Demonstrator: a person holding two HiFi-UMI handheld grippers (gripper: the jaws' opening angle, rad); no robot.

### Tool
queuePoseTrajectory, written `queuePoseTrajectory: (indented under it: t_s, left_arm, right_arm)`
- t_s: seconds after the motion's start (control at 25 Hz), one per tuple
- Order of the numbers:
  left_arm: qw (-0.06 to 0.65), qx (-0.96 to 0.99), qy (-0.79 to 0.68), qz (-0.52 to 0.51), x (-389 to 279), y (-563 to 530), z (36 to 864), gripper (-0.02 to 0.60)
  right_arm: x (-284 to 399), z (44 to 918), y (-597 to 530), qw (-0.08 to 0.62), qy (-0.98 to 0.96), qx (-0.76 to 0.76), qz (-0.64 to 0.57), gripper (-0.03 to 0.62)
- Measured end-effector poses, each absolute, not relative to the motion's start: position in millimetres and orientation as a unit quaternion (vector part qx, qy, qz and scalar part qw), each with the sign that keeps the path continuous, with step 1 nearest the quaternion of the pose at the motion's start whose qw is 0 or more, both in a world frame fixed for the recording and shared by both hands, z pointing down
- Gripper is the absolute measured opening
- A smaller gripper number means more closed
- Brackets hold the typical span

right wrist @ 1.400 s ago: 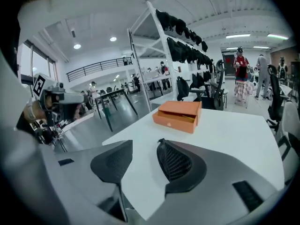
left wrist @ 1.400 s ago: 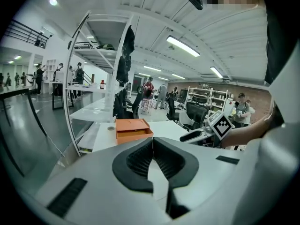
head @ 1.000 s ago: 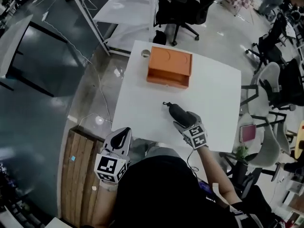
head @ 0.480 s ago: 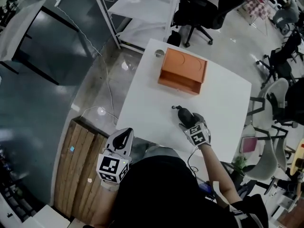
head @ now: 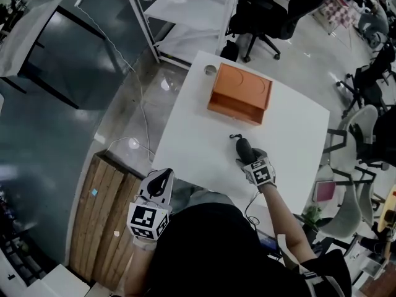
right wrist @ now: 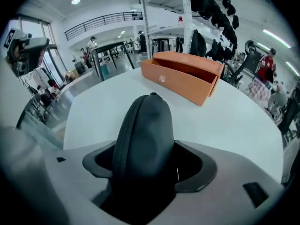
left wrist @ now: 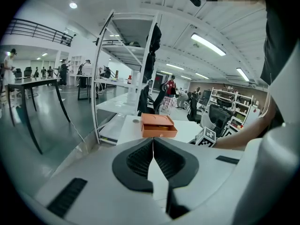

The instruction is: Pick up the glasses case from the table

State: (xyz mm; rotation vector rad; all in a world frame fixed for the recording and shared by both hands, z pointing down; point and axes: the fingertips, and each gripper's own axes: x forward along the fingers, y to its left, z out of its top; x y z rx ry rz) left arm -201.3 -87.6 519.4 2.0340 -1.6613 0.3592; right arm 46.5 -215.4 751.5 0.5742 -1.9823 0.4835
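Note:
The dark grey zippered glasses case (right wrist: pixel 146 135) sits between the jaws of my right gripper (right wrist: pixel 149 165), which is shut on it. In the head view the glasses case (head: pixel 243 148) pokes out ahead of the right gripper (head: pixel 249 159) over the white table (head: pixel 291 135), just in front of the orange box. My left gripper (head: pixel 158 183) hangs off the table's near left edge, its jaws pressed together on nothing. In the left gripper view, the left gripper (left wrist: pixel 153 146) points toward the table.
An orange box (head: pixel 240 94) with an open drawer lies at the table's far side, with a small round cap (head: pixel 210 70) at the far corner beside it. A wooden pallet (head: pixel 102 209) lies on the floor to the left. Office chairs (head: pixel 272 8) and a shelf rack (head: pixel 179 11) stand beyond.
The head camera has shifted, so the table sits further right in view. My right gripper stays closed on the case near the table's middle. The left gripper has barely moved.

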Motion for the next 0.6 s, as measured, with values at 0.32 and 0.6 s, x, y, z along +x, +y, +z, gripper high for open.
queuePoseTrajectory:
  t_s: [0.32,0.6]
  left_arm:
    - [0.242,0.747,-0.606,0.128,-205,-89,520,0.020]
    - [0.231,0.772,-0.579,0.124,-198,-106,513,0.020]
  right_arm:
    - [48,749,-218,0.489,-0.805,0.265,0.205,0.362]
    - [52,708,-234,0.435,-0.816,0.311,0.220,0.359]
